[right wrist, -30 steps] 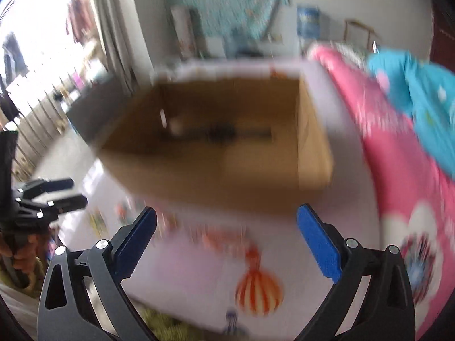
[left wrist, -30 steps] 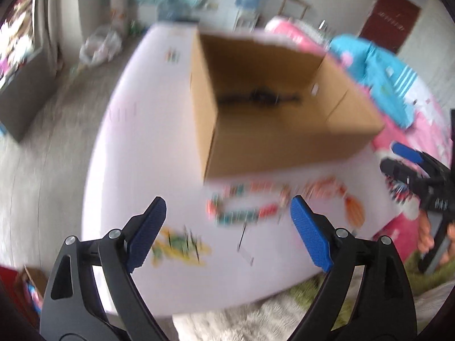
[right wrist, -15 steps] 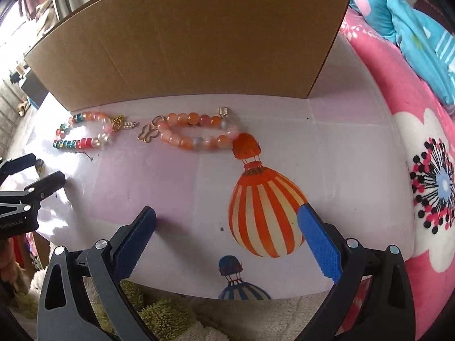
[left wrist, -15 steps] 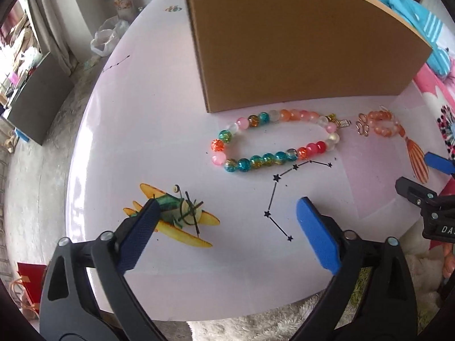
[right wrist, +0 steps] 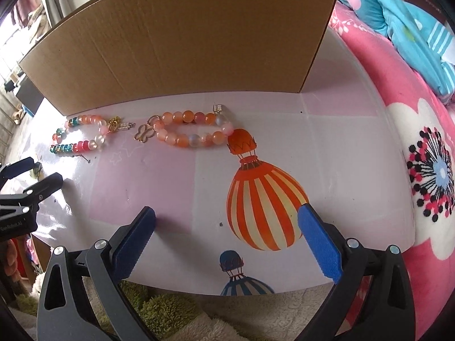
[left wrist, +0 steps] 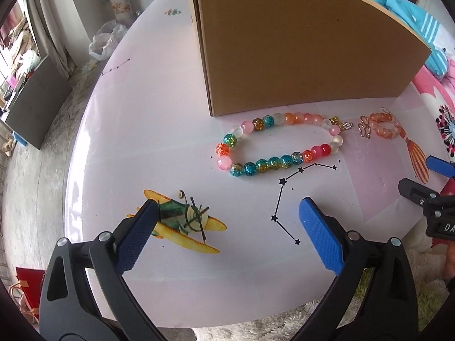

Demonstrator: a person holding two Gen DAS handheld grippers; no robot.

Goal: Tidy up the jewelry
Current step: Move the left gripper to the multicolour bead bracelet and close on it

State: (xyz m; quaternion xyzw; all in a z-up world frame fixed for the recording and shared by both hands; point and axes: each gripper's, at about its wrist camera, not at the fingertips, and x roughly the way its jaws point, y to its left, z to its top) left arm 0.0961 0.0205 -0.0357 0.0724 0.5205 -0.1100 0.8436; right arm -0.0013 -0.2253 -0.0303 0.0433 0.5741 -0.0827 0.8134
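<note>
While both grippers, left gripper (left wrist: 227,227) and right gripper (right wrist: 227,227), hang spread and empty, the multicoloured glass-bead bracelet (left wrist: 278,147) and orange bead bracelet (right wrist: 193,130) lie against the brown cardboard box (right wrist: 182,42); round beads may roll from pads.

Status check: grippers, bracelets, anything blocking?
Left gripper open, empty; right gripper open, empty. Multicolour bracelet and orange bracelet flat on table, beside cardboard box. Nothing blocking.
</note>
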